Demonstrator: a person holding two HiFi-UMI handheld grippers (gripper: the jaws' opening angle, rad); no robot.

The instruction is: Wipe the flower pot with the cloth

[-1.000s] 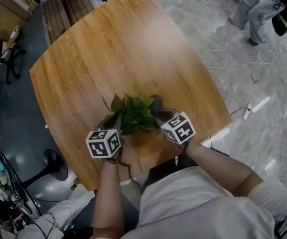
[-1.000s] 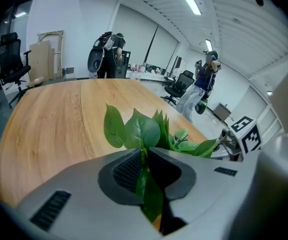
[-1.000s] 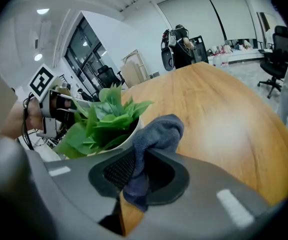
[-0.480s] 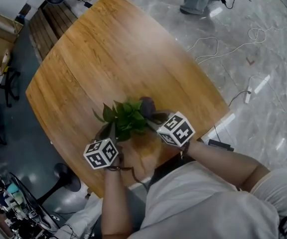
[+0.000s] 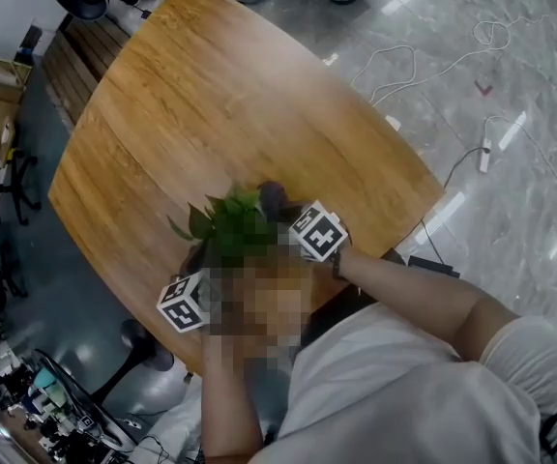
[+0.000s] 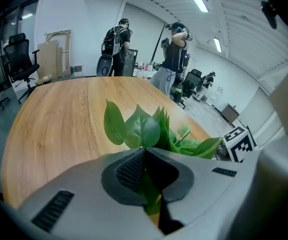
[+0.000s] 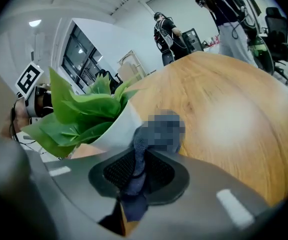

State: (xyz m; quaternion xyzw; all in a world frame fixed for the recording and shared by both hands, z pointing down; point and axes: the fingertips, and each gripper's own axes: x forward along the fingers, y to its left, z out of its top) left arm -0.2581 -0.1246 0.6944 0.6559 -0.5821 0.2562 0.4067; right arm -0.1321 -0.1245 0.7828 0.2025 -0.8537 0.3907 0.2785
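Head view: the wooden table (image 5: 211, 95) is seen from steeply above. The plant's green leaves (image 5: 232, 218) are found near the table edge at 6 o'clock, closest to the person. A mosaic patch covers the area just below the leaves, so the pot cannot be made out in this view.

Left gripper (image 6: 145, 151): the jaws are brought together at the tips. A single green leaf (image 6: 149, 186) is pinched between the pads, and nothing else is seen between them. More leaves are spread beyond the tips toward 12 and 2 o'clock. In the head view its marker cube (image 5: 184, 303) is placed at 7 o'clock of the plant.

Right gripper (image 7: 136, 156): the jaws are closed on a dark blue-grey cloth (image 7: 136, 171), which is clamped between the ribbed pads, with a tail left hanging behind them. The bunched front of the cloth is partly masked by a mosaic patch. The white flower pot (image 7: 116, 129) is seen tilted at 10 o'clock of the jaw tips, and the cloth is pressed against its side wall. In the head view the cloth appears at 1 o'clock of the leaves, and the right marker cube (image 5: 317, 232) at 3 o'clock of them.

Background: two standing persons (image 6: 116, 39) are recorded beyond the far end of the table, and cables (image 5: 404, 66) are noted on the floor at 2 o'clock.
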